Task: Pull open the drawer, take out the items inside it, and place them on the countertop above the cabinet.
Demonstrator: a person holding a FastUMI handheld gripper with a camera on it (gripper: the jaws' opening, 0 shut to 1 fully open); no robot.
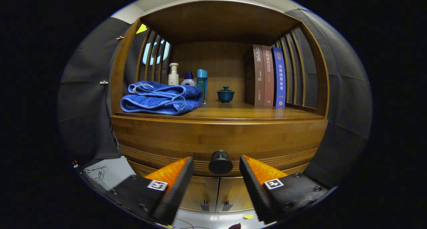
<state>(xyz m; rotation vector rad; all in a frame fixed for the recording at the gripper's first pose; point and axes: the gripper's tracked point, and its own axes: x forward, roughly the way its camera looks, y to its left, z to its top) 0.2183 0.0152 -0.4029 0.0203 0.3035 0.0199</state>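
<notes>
So far nothing of the task looks done. The drawer (218,140) sits flush in the front of the wooden cabinet (120,88), fully closed, and whatever lies inside it is hidden. Its round dark knob (220,162) stands at the middle of the drawer's lower edge, just ahead of the gripper (217,170), lined up with the gap between the two fingers. The fingers are spread wide, one to the left of the knob and one to the right, and neither touches it; they hold nothing.

Above the drawer, the countertop (253,112) already carries several things. A folded blue towel (161,98) lies at the near left. Farther back stand a white pump bottle (173,74), a smaller bottle with a blue cap (188,79) and a tall teal bottle (201,83). A small lidded teal cup (225,94) sits near the middle, and three upright books (268,76) lean at the far right. Bare wood shows at the near middle and near right, which seems the likeliest room for what comes out. Below the drawer are two small cabinet doors (217,192).

Everything is left to do: closing on the knob, pulling the drawer out, lifting out the contents, setting them on the countertop.
</notes>
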